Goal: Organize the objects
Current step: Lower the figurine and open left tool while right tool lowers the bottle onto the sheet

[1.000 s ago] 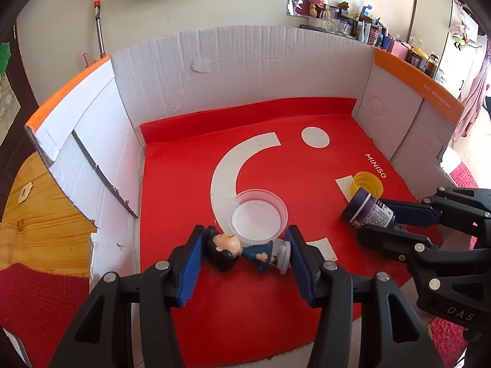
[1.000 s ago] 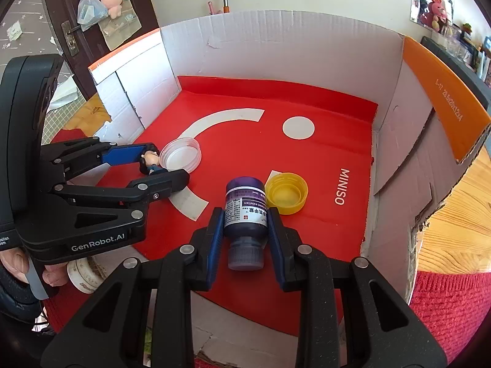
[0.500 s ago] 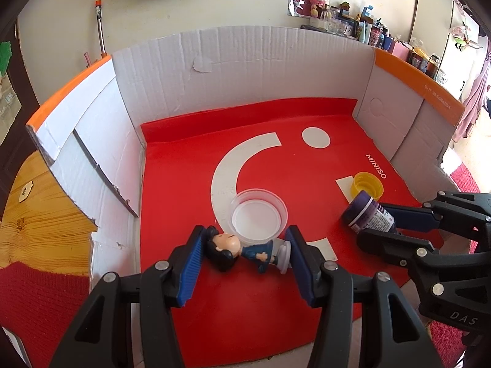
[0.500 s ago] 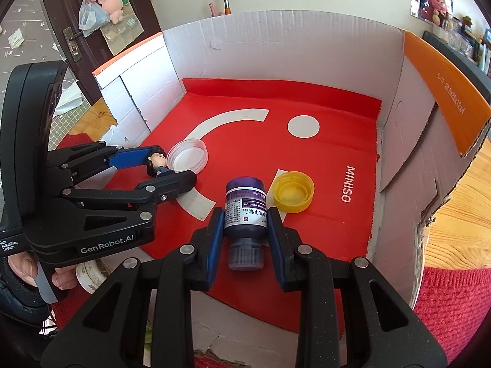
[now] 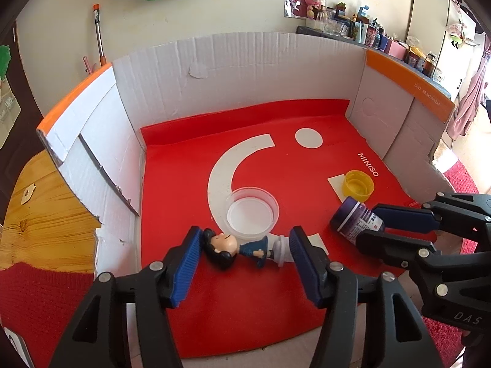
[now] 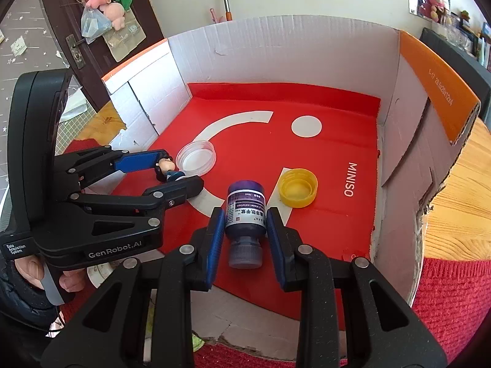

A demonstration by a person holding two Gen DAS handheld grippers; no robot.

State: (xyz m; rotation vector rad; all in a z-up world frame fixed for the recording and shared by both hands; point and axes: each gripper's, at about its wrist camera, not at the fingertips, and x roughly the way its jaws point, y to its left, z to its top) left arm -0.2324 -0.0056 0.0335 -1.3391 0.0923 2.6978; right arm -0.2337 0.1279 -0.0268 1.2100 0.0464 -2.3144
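A small figurine (image 5: 236, 247) with black hair and a blue outfit lies on its side on the red mat (image 5: 190, 184), next to a clear round dish (image 5: 252, 214). My left gripper (image 5: 244, 236) straddles it with its jaws opening, and a thin gap shows at each blue pad. My right gripper (image 6: 245, 214) is shut on a purple bottle (image 6: 245, 202), cap end toward the camera, just above the mat. From the right wrist, the left gripper (image 6: 181, 170), figurine (image 6: 167, 168) and dish (image 6: 196, 156) sit at left. From the left wrist, the right gripper (image 5: 368, 225) and bottle (image 5: 353, 214) sit at right.
A yellow cap (image 6: 298, 187) lies open side up on the mat, just right of the bottle. White cardboard walls (image 5: 245, 70) with orange edges enclose the mat on three sides. A wooden table (image 5: 46, 208) and red cloth (image 6: 454, 300) lie outside. A hand (image 6: 70, 279) holds the left gripper.
The left jaws have spread slightly, leaving the figurine lying loose between the pads. The right gripper keeps its hold on the bottle, barely shifted.
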